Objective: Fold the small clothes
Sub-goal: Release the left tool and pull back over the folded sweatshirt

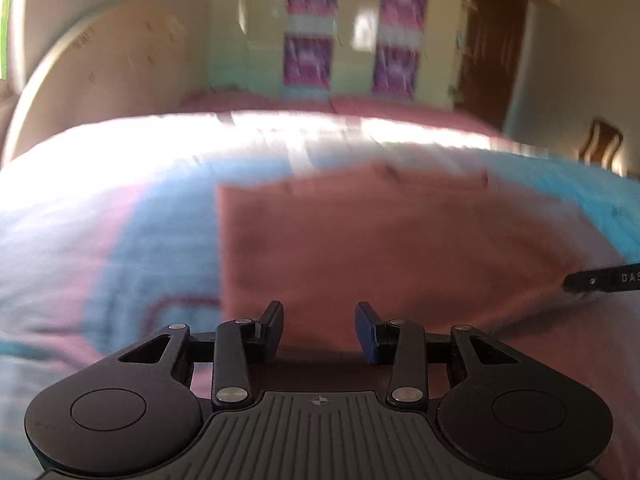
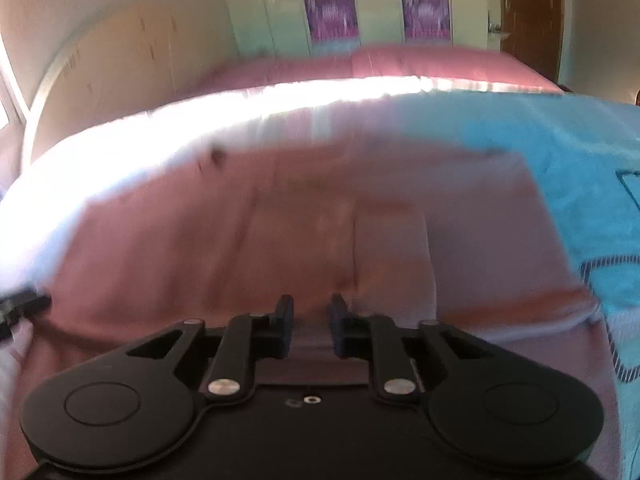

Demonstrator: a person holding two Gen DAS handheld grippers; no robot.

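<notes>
Gripper (image 1: 319, 330) over flat pink garment (image 1: 380, 240)

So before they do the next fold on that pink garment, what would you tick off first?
1. Pink garment lies spread on the bedspread: ok.
2. Left gripper empty, its fingers apart with no cloth between them: ok.
3. Right gripper has hold of the cloth: cannot tell; its fingers stand close together over the near hem, but blur hides any pinch.
4. Far edge of the garment straight: ok in the left view.
5. Garment free of wrinkles: cannot tell, both views are blurred.
</notes>
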